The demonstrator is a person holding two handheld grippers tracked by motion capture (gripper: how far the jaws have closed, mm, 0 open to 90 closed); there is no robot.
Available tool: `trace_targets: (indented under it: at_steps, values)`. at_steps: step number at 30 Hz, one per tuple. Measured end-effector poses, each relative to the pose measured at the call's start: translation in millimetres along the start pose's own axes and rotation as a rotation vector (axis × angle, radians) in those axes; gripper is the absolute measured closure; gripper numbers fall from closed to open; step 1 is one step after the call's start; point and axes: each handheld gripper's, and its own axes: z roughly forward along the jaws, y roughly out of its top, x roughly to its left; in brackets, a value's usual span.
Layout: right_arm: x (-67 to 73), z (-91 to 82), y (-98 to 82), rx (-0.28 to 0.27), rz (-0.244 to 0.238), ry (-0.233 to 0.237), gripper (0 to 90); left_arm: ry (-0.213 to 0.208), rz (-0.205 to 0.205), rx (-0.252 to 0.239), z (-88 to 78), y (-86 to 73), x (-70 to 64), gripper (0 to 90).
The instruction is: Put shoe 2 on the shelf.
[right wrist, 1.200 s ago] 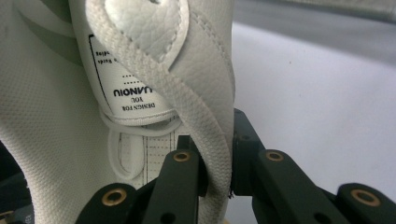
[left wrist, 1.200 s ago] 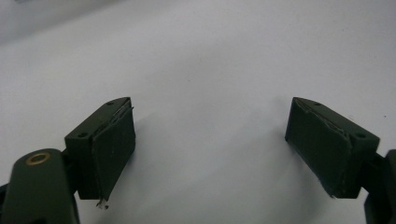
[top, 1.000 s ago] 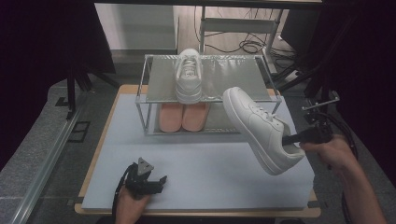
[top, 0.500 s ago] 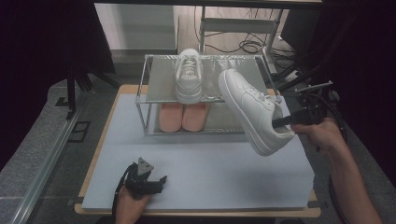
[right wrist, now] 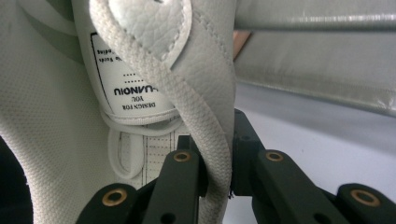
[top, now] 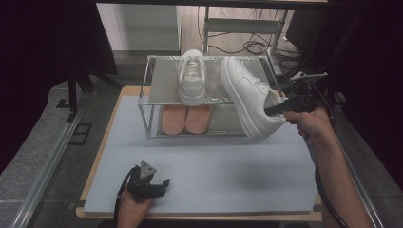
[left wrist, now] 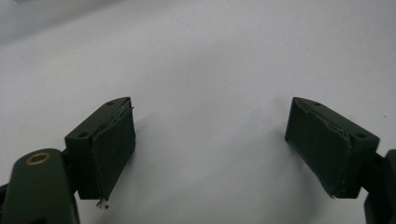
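Note:
A white sneaker [top: 249,97] hangs tilted on its side, toe toward the rack's top shelf, heel at the right. My right gripper [top: 275,110] is shut on the edge of its heel opening [right wrist: 217,154], the lace and tongue label close before the camera. A second white sneaker [top: 191,83] stands on the top shelf of the metal rack [top: 152,97]. A pair of pink shoes [top: 185,118] sits on the lower shelf. My left gripper [top: 159,186] rests low near the mat's front edge, jaws wide open on bare mat [left wrist: 210,116].
The rack stands at the back of a pale blue mat [top: 228,166] on a wooden table. Cables and a metal frame [top: 247,28] lie on the floor behind. Dark stands flank the table on both sides.
My right gripper has carried the white sneaker up and away toward the rack, from over the mat's right side to beside the top shelf. The left gripper has not moved.

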Motion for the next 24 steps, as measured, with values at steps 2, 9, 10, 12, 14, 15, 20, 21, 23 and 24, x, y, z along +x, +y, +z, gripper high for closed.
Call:
trace_targets:
  at_steps: [2,9,10,12,14,15,20,21,23,24]
  values:
    - [0.6,2.3,4.5,-0.010,0.013,-0.005,83.0,0.000,0.000,0.000,0.0,0.0,0.0,15.9]
    - [0.7,13.2,17.4,-0.037,0.069,0.020,83.0,0.000,-0.001,-0.001,-0.1,0.0,-0.2,15.9]
    - [1.1,14.6,19.1,-0.040,0.075,0.023,82.9,0.000,-0.001,-0.001,0.0,0.0,-0.3,15.9]
    - [1.2,17.9,22.5,-0.048,0.084,0.033,82.9,0.000,-0.001,-0.001,0.0,0.0,-0.2,15.9]
    - [2.0,21.6,26.0,-0.056,0.095,0.038,82.9,0.000,-0.001,-0.001,-0.1,0.0,-0.3,15.9]
    - [3.1,23.2,27.8,-0.057,0.103,0.042,82.9,0.000,-0.001,-0.001,-0.1,0.0,-0.3,15.9]
    - [7.7,31.7,35.7,-0.067,0.119,0.050,82.8,0.001,-0.001,-0.003,0.0,-0.1,-0.4,15.9]
    - [8.5,33.4,37.2,-0.068,0.126,0.057,82.8,0.000,-0.001,-0.001,-0.1,0.0,-0.4,16.0]
    - [10.1,37.0,40.4,-0.077,0.139,0.062,82.7,0.000,-0.001,-0.002,-0.1,-0.1,-0.4,16.0]
    - [11.0,38.7,42.0,-0.082,0.146,0.063,82.7,0.001,-0.001,-0.002,-0.1,-0.1,-0.5,16.0]
